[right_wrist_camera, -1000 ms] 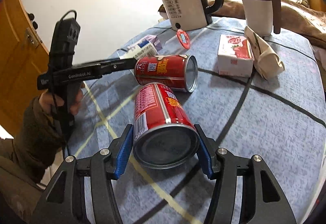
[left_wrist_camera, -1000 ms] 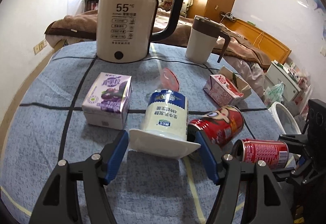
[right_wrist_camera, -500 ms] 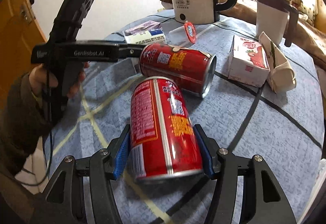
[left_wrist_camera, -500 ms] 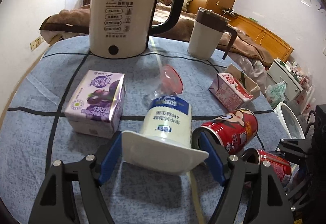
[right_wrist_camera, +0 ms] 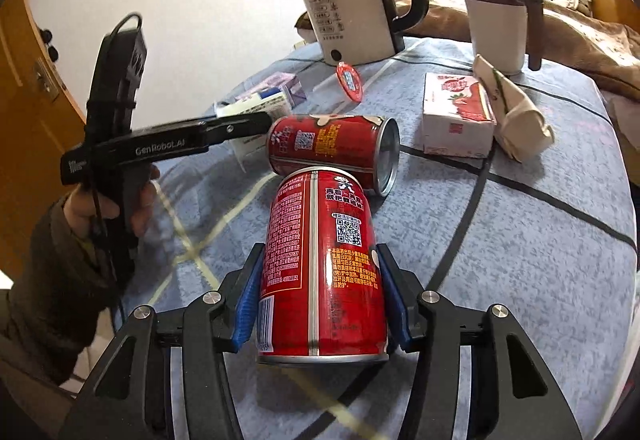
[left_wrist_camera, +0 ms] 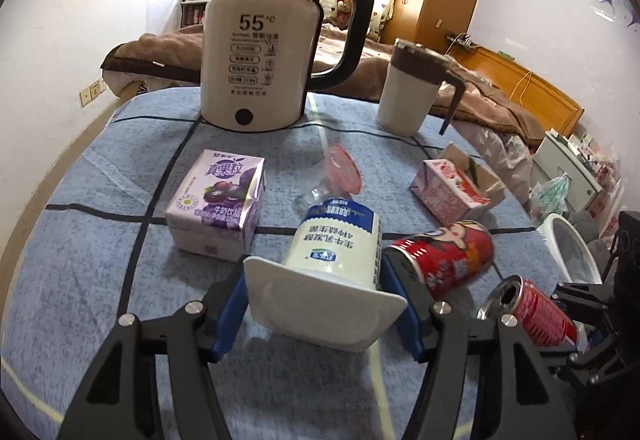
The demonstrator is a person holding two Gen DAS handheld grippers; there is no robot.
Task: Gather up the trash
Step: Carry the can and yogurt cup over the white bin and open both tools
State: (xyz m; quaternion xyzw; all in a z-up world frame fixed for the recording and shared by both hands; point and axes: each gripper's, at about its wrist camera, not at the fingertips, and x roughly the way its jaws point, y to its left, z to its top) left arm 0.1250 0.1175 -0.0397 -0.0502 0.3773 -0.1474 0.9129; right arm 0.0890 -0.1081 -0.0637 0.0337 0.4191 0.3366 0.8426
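My left gripper is shut on a white yogurt cup with a blue band, held tilted just above the blue cloth. My right gripper is shut on a red can, lifted and tipped up; the can also shows in the left wrist view. A second red can lies on its side right of the cup, also in the right wrist view. A purple milk carton, a pink carton, a clear cup with red lid lie on the table.
A white kettle and a white mug with brown lid stand at the back of the round table. A white bin stands on the floor to the right. A crumpled paper wrapper leans on the pink carton.
The left gripper has closed on the yogurt cup and raised it slightly. The right gripper has lifted its red can and tipped it more upright.
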